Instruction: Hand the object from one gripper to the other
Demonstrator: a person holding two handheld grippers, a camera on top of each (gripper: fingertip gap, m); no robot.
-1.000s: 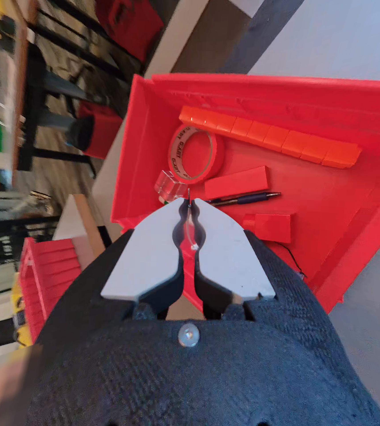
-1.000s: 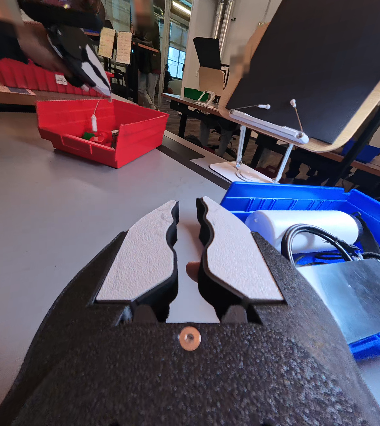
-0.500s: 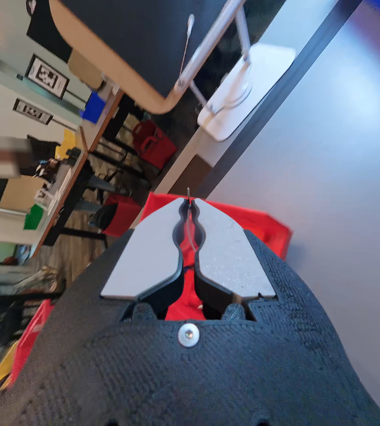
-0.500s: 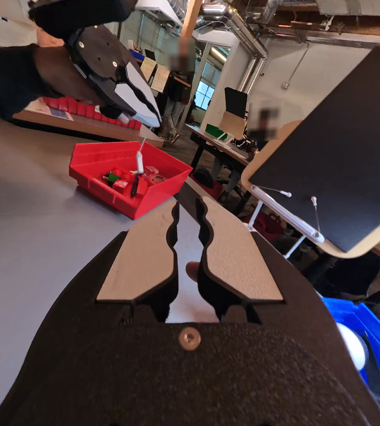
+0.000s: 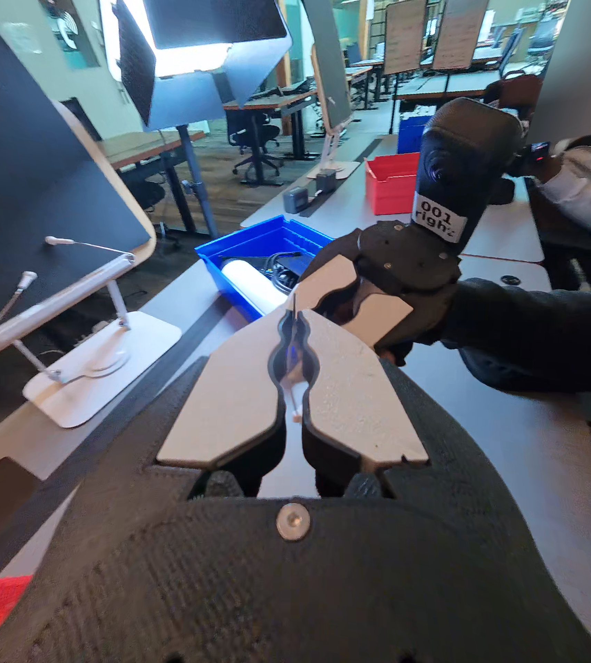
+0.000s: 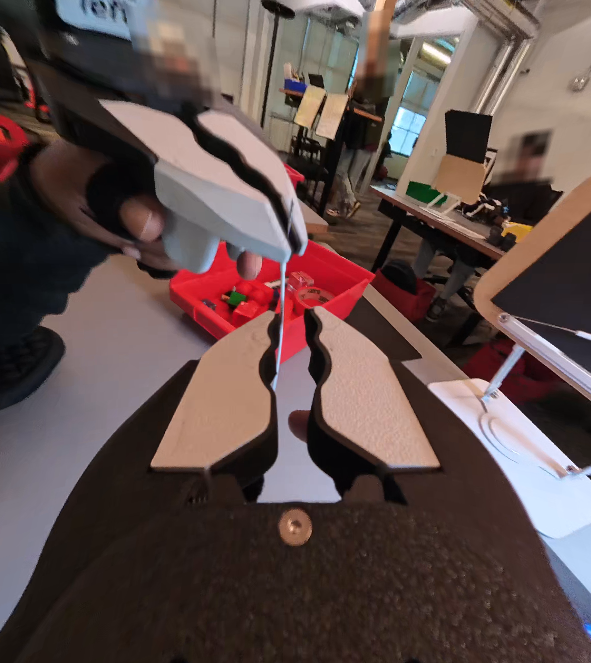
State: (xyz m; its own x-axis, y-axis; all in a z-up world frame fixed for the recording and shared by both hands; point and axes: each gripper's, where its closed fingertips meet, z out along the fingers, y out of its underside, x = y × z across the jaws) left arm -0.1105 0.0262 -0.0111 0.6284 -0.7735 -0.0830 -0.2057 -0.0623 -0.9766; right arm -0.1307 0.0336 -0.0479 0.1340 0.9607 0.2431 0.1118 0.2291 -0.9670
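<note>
Grey counter runs through an open workshop, with a red plastic bin of small parts far left of centre and a blue plastic bin to the right. A second ago the left gripper hung over the red bin; it has since swung across to meet the right gripper, so the handover looks about to happen. Left jaws are clenched on a thin white stick with a fine metal tip, which hangs down from them into the right gripper's gap. Right jaws stand slightly apart, released, with the stick between them, close to the left finger; contact cannot be told.
</note>
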